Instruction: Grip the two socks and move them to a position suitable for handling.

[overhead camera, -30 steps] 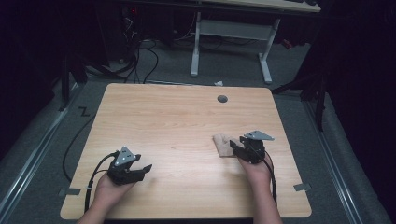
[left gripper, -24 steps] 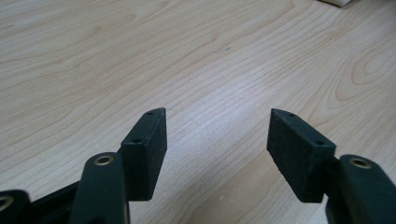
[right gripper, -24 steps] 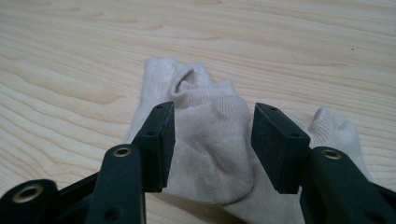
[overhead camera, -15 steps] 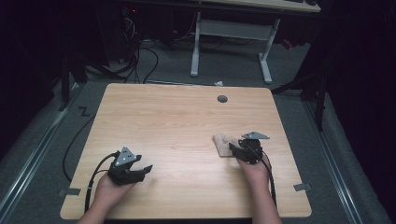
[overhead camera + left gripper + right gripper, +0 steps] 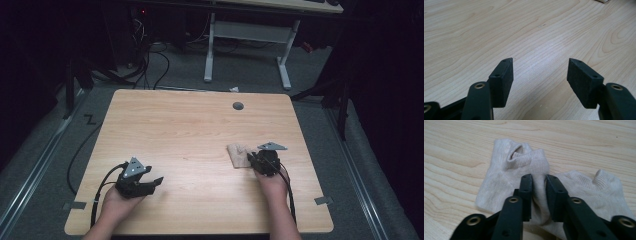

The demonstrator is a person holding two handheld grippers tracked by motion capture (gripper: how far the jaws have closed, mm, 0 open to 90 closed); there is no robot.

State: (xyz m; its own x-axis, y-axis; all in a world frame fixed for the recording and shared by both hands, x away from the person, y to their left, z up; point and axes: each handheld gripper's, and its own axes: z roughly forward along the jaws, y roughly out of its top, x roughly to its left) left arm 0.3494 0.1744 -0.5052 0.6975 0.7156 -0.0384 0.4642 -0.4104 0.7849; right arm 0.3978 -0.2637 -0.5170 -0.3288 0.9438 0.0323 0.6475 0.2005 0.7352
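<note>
Wooden table — dark room

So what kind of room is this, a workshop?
Probably a lab or recording room: a bare wooden table under bright light, dark surroundings, loose cables on the floor and another desk frame behind.

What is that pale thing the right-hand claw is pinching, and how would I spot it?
Start at the wooden table and look to its right half, near the person's right hand. There lie beige ankle socks, with the right claw closed on a fold of the fabric. They are the only soft, cloth item on the bare wood.
</note>
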